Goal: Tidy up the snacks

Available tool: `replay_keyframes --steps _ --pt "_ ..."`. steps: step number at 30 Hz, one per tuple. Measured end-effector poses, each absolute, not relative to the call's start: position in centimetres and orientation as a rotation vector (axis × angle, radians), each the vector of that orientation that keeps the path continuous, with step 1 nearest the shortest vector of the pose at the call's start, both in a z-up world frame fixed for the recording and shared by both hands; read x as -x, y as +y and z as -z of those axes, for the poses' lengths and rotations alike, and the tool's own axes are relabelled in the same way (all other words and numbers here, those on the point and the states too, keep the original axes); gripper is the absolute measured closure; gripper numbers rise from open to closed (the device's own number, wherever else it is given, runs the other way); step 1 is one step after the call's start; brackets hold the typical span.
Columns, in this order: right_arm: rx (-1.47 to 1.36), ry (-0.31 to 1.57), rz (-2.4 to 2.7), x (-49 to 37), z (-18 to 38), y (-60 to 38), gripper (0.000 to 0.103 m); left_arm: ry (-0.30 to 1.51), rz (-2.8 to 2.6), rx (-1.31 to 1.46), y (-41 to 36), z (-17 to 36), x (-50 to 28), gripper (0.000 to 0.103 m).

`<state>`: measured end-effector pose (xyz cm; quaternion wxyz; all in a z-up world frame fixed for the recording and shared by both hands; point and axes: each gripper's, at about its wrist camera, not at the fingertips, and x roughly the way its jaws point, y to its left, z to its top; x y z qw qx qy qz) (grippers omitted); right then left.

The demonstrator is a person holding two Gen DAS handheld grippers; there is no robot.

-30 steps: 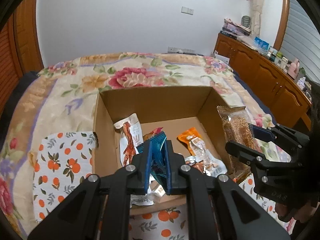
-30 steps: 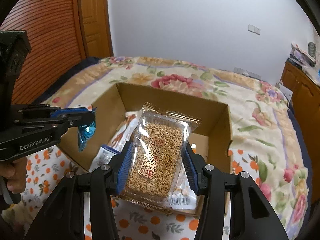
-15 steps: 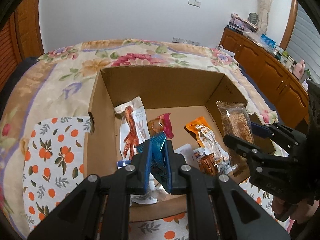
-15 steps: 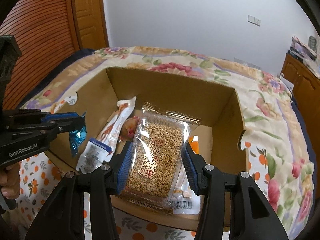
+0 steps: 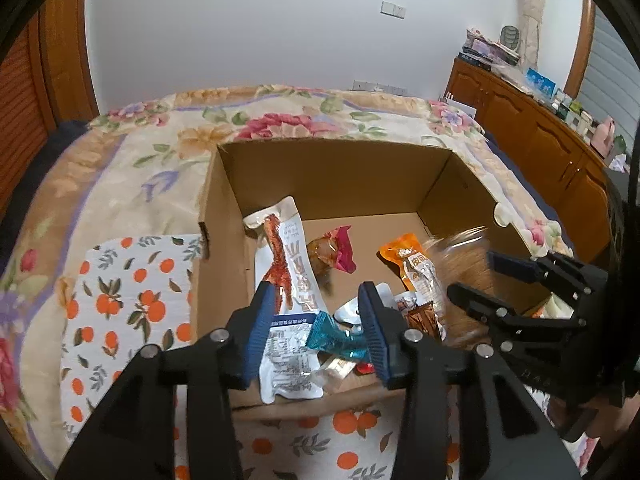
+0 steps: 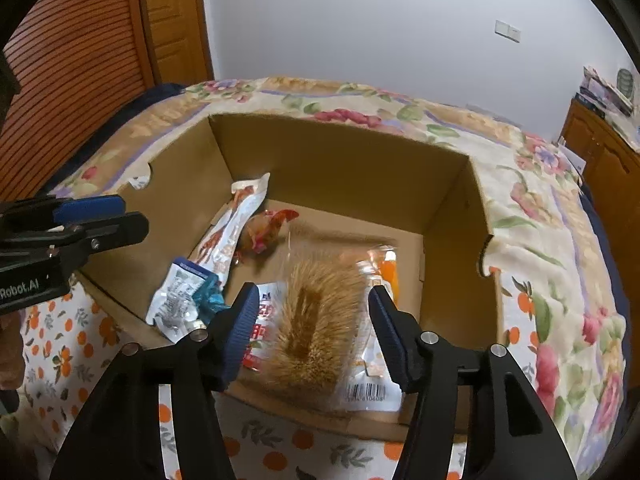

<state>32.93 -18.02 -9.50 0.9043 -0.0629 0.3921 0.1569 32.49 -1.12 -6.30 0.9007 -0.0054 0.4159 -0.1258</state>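
Note:
An open cardboard box (image 5: 336, 172) (image 6: 340, 152) sits on the bed and holds several snack packets. My left gripper (image 5: 318, 320) is open above the box's near edge; a small blue wrapped candy (image 5: 336, 338) (image 6: 208, 296) lies loose below it on a white packet (image 5: 286, 280). My right gripper (image 6: 312, 320) is open; a clear packet of sesame bars (image 6: 316, 320) (image 5: 460, 264) is blurred with motion between its fingers, dropping into the box. The right gripper also shows in the left wrist view (image 5: 500, 280).
The box stands on an orange-print cloth (image 5: 124, 292) over a floral bedspread (image 5: 160, 160). An orange packet (image 5: 408, 256) and a red-wrapped snack (image 5: 332, 252) lie on the box floor. A wooden cabinet (image 5: 540, 148) runs along the right, a wooden door (image 6: 172, 20) at the left.
Both grippers opened. The blue candy dropped from the left gripper into the box, and the sesame packet left the right gripper's hold and is falling.

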Motion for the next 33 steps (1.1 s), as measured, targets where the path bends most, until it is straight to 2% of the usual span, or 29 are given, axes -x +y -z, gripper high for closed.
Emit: replay_keyframes --steps 2,12,21,22,23,26,30,33 --pt "0.126 0.802 -0.328 -32.4 8.6 -18.1 0.037 0.849 0.258 0.013 -0.9 5.4 -31.5 0.058" --pt "0.100 0.719 -0.344 -26.0 1.7 -18.8 0.036 0.784 0.243 -0.014 -0.2 0.0 -25.9 0.055" --pt "0.063 0.632 -0.338 -18.0 -4.8 -20.1 0.024 0.719 0.244 -0.053 -0.6 -6.1 -19.3 0.052" --pt "0.061 0.623 -0.334 -17.2 -5.4 -20.3 0.019 0.714 0.247 -0.055 -0.7 -6.6 -18.6 0.047" --pt "0.058 0.613 -0.329 -16.3 -6.0 -20.6 0.016 0.704 0.250 -0.053 -0.8 -7.3 -17.7 0.037" --pt "0.053 0.591 -0.318 -14.1 -7.5 -21.1 0.014 0.660 0.247 -0.055 -1.0 -8.8 -15.5 0.015" --pt "0.037 0.567 -0.310 -11.5 -8.8 -21.9 0.000 0.623 0.246 -0.067 -1.5 -10.4 -13.1 0.011" --pt "0.028 0.557 -0.311 -9.8 -9.4 -22.4 0.000 0.604 0.247 -0.064 -1.7 -10.9 -11.5 0.009"
